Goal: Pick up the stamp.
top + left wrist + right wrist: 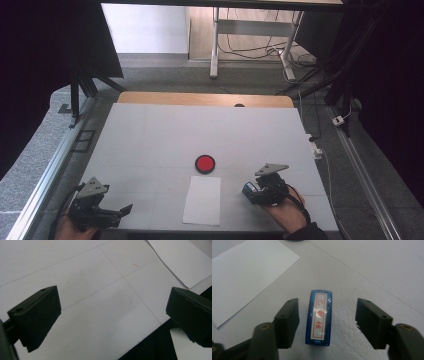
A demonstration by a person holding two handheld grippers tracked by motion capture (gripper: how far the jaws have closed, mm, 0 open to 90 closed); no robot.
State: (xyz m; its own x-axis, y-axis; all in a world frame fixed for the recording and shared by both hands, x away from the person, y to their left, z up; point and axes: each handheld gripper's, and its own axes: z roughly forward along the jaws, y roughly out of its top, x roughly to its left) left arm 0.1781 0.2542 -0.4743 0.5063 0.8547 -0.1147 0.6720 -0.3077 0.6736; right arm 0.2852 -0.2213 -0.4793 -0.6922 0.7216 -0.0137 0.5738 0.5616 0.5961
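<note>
So the right gripper (327,322) sits low over the table with its two black jaws partway apart, and the blue stamp (319,318) is right there between them. There's a visible gap on both sides, a sliver on one and a wider one on the other, so the pads aren't pressing it. The stamp is a slim rectangular block of glossy translucent blue plastic with rounded corners, and the face turned up carries a white label with a red border and three red characters in a column. Its long axis runs the same way the jaws point — away from the hand, toward the far side of the table. In the high view the stamp (249,189) sits at the front right of the table, just right of the sheet of white paper (202,200), which lies flat with its long side running front to back. Just beyond the paper is a round red ink pad (205,163) with a dark rim. The table (150,145) top is matte pale grey with thin grid lines. Over at the front left corner the left gripper (112,322) hangs with its jaws spread wide and nothing in them.
</note>
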